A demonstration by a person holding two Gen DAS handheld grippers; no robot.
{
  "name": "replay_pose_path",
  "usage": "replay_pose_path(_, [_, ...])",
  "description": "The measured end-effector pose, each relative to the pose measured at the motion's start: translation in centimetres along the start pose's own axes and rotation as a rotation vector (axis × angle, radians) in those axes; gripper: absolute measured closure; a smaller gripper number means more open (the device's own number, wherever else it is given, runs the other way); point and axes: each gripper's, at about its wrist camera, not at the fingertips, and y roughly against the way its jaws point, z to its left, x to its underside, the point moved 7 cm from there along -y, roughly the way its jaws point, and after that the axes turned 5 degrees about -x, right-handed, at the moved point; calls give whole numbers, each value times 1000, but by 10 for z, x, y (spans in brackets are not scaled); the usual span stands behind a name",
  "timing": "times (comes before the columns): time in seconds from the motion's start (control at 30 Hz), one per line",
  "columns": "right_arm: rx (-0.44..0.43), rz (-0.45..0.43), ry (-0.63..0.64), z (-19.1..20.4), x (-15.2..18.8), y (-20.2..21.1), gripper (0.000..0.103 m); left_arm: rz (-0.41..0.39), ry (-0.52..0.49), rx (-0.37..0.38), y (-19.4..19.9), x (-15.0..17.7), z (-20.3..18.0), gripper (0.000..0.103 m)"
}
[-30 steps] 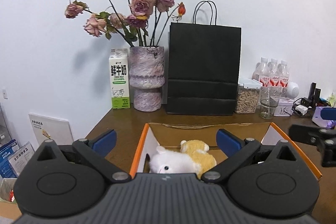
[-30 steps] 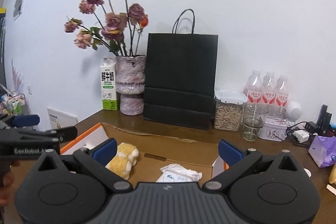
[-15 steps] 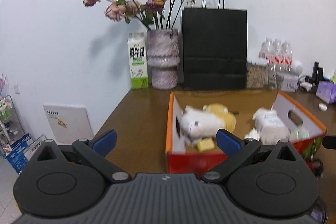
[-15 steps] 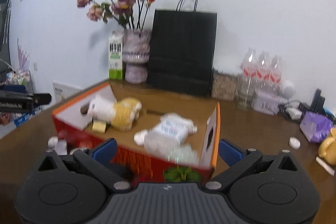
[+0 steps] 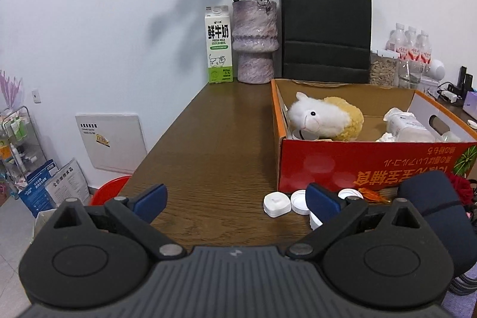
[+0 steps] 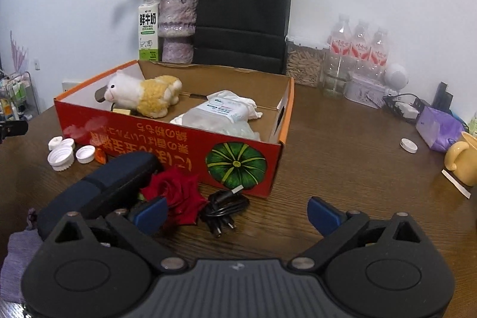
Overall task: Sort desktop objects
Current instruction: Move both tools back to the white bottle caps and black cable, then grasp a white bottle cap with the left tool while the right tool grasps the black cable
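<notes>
A red cardboard box (image 6: 179, 145) stands on the brown table and holds a white-and-yellow plush (image 6: 143, 94) and a wipes pack (image 6: 220, 112). In front of it lie a red rose (image 6: 176, 192), a coiled black cable (image 6: 226, 204), a dark blue case (image 6: 113, 184) and several white caps (image 6: 62, 157). My right gripper (image 6: 237, 209) hovers low over the cable; its jaws are closing, wide apart, with the cable and rose lying between them, untouched. My left gripper (image 5: 235, 194) stands open over bare table, the caps (image 5: 277, 204) by its right finger and the box (image 5: 357, 166) beyond.
Along the back wall stand a milk carton (image 5: 219, 45), a vase of dried roses (image 5: 255, 40), a black paper bag (image 5: 326, 29), a jar and water bottles (image 6: 359, 42). A yellow mug (image 6: 462, 160), a purple pack (image 6: 438, 127) and a white cap (image 6: 408, 145) sit at the right. The table's left edge drops off (image 5: 155, 145).
Both grippers have drawn back and sunk from over the box to low in front of it. The rose, cable, case and caps have come into view.
</notes>
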Motion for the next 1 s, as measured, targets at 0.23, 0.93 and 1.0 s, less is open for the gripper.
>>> replay_pose_path(0.23, [4, 35, 10, -9, 2, -10, 18, 45, -33, -6, -20, 8, -1, 15])
replay_pose_path(0.93, [-77, 100, -38, -10, 3, -44, 37, 144, -74, 162, -65, 15, -26, 62])
replay_pose_path(1.0, [-85, 104, -43, -10, 4, -46, 42, 142, -76, 163, -66, 14, -27, 66])
